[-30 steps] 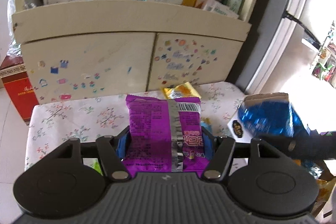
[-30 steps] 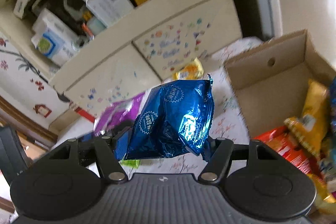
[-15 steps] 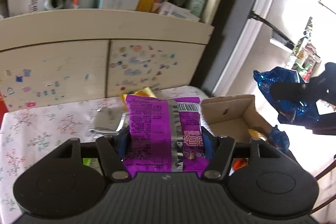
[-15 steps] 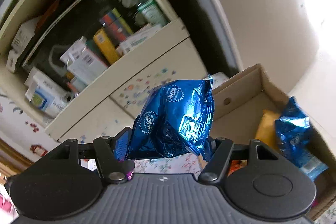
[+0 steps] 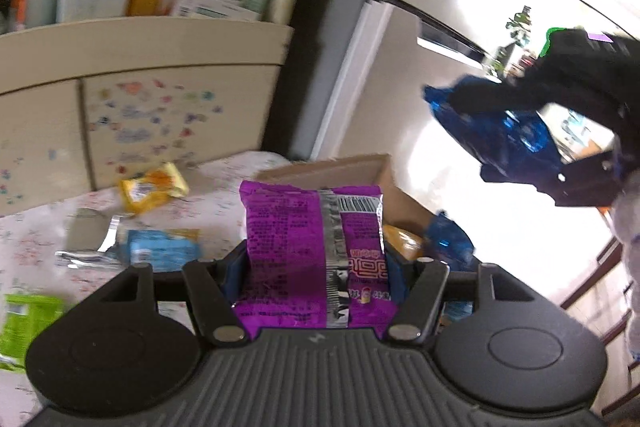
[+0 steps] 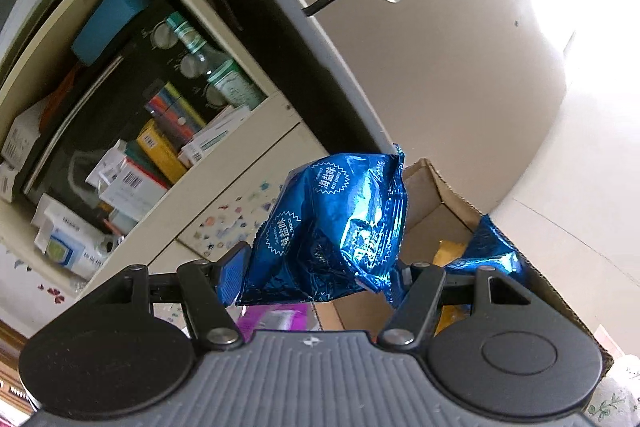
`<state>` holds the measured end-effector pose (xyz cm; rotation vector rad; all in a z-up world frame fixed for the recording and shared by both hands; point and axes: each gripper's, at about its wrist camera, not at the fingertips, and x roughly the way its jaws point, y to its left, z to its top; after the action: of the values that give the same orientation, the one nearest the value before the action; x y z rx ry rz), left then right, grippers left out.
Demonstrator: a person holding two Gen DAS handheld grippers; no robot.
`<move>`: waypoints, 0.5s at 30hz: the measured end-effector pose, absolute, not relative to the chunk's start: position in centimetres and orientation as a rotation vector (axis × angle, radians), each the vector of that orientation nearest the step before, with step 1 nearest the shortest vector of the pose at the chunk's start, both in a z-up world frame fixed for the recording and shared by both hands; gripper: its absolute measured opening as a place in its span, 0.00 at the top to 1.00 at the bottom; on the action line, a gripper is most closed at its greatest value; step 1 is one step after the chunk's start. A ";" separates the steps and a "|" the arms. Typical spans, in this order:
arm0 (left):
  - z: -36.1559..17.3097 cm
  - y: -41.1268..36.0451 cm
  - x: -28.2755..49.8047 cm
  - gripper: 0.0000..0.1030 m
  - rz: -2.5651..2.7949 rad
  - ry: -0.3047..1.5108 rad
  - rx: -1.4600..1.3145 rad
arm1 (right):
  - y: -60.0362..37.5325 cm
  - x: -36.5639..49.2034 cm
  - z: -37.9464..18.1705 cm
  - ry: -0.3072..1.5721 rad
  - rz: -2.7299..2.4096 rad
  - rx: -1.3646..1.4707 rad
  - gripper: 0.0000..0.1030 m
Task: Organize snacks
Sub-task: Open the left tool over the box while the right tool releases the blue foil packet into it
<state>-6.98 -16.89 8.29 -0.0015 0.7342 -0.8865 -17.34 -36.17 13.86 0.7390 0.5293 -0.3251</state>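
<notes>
Right wrist view: the blue packet (image 6: 336, 227) is clamped in the right gripper (image 6: 320, 273), above the cardboard box (image 6: 448, 195) at 3 o'clock. The purple packet (image 5: 314, 251) is clamped in the left gripper (image 5: 316, 267). The transport step is judged in hand; lowering and release over the box are called for next.

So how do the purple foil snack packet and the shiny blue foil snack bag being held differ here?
The purple foil snack packet sits flat and upright in the left gripper; the shiny blue foil snack bag is puffy, crinkled and tilted in the right gripper. The purple packet shows a silver seam and a barcode; the blue bag shows round starburst badges. Both are clamped near their lower edge, close to the cardboard box.
</notes>
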 end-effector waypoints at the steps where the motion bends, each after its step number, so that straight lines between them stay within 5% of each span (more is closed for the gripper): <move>1: 8.1 -17.4 -7.3 0.37 -0.899 0.736 0.008 | -36.3 -17.4 13.8 0.530 -0.331 0.746 0.30; 11: 7.4 -20.1 -7.7 0.40 -0.940 0.736 0.003 | -36.8 -17.1 12.8 0.559 -0.379 0.801 0.30; 15: 7.2 -20.5 -7.7 0.35 -0.933 0.745 -0.020 | -37.0 -17.0 12.1 0.573 -0.421 0.831 0.21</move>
<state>-7.74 -20.49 7.15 -0.0198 0.7455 -0.9333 -16.97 -36.99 12.12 0.8310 0.5725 -0.4205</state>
